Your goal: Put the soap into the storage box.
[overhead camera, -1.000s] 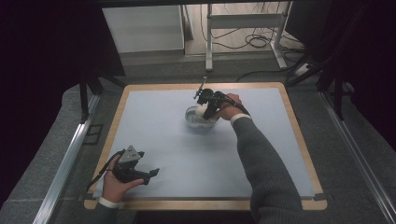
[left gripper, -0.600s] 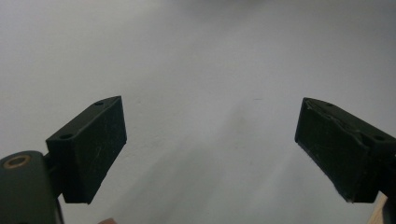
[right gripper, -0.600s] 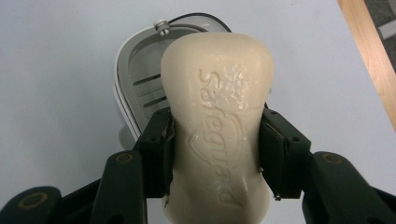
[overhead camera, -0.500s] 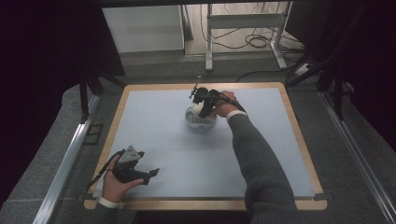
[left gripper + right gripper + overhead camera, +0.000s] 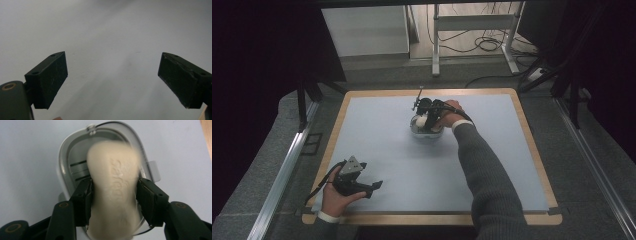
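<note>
My right tool (image 5: pixel 113 195) has a cream bar of soap (image 5: pixel 113 185) pinched across its width, one jaw flat against each long side, about midway along the bar. The bar is over a white soap dish (image 5: pixel 66 157), an oval tray with slots in its floor, which stands toward the far edge of the surface (image 5: pixel 377 135), near the middle. Whether the bar's underside touches the dish or hangs just above it I cannot tell; its far end is blurred.

I judge the soap to be light for its bulk and stiff enough not to bend, but its skin is smooth and rounded, so it could squirt out of a grip that bites near an end or along a curved shoulder. The long sides at the waist, where the jaws sit now, look like the best place: the faces there are closest to parallel. Too hard a squeeze would likely dent it, and the raised lettering on top would scuff. The dish looks like thin plastic, light enough to skid if I nudge its rim.

In the high view the right tool (image 5: pixel 428 111) is over the dish (image 5: pixel 426 131) with my hand behind it.

My left tool (image 5: pixel 113 82) is spread wide, nothing between the jaws, bare surface beneath. In the high view the left tool (image 5: pixel 369 186) rests near the near-left corner, well apart from the dish.
</note>
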The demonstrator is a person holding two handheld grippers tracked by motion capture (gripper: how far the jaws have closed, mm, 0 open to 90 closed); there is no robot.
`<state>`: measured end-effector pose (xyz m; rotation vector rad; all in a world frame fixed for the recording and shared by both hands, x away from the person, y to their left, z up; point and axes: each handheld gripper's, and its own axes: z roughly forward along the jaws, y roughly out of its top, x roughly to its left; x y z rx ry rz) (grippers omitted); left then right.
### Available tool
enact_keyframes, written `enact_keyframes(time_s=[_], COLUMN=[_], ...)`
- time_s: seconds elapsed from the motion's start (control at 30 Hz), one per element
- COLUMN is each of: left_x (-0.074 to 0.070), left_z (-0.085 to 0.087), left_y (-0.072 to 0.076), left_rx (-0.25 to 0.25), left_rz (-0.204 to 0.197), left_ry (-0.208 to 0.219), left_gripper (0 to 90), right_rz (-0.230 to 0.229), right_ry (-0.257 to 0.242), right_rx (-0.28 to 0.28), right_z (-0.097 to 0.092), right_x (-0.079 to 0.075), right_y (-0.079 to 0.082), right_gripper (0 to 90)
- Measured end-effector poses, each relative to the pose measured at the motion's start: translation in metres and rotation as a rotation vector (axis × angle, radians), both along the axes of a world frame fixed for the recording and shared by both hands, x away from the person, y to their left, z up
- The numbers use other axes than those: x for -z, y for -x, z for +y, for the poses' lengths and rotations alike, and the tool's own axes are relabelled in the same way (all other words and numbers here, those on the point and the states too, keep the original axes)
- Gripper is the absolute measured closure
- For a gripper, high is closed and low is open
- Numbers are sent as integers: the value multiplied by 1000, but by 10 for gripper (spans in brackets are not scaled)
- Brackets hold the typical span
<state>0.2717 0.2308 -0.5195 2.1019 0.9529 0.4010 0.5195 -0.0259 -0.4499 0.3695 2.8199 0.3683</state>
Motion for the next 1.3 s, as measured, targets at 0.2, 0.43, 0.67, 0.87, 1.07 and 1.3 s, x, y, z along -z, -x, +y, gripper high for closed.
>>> enact_keyframes(time_s=[0.2, 0.43, 0.67, 0.87, 1.07, 1.3], left_x=[1, 1, 0, -2, -3, -3], left_z=[-1, -1, 1, 3, 4, 5], left_y=[0, 0, 0, 1, 1, 1], left_rx=[4, 6, -4, -13, -27, -35], left_rz=[0, 0, -7, -12, -17, -25], left_ry=[-6, -13, -15, -16, -12, -15], left_gripper=[95, 95, 95, 95, 95, 95], right_rz=[-12, -34, -66, -88, -104, -137], right_ry=[-76, -229, -297, -391, -451, -529], right_rx=[51, 118, 185, 257, 273, 307], right_z=[-5, -20, -39, -71, -100, -134], right_x=[-12, -26, -31, -30, -24, 3], right_y=[2, 11, 31, 50, 74, 108], right_gripper=[407, 352, 331, 330, 326, 320])
